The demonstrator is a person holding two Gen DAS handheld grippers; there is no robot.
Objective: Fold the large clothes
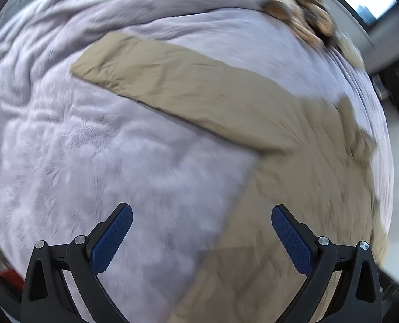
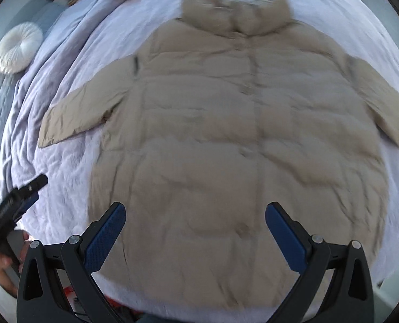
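**mika:** Both tongs were wide apart and holding nothing. Left tongs (image 1: 202,238) hung over the blanket (image 1: 97,145) by the coat's sleeve (image 1: 172,80); right tongs (image 2: 195,235) hovered above the hem end of the coat (image 2: 242,134).

**jo:** So was any folding done at all?

**mika:** Nope, as far as I could tell. Coat lay flat on the bed, front up, collar at the far end, both sleeves spread out to the sides. Nothing was tucked in.

**jo:** So everything was left?

**mika:** Pretty much. I'd guess sleeves in first, then the body doubled over. Puffy thing, probably springs back. Pics were a bit blurry too.
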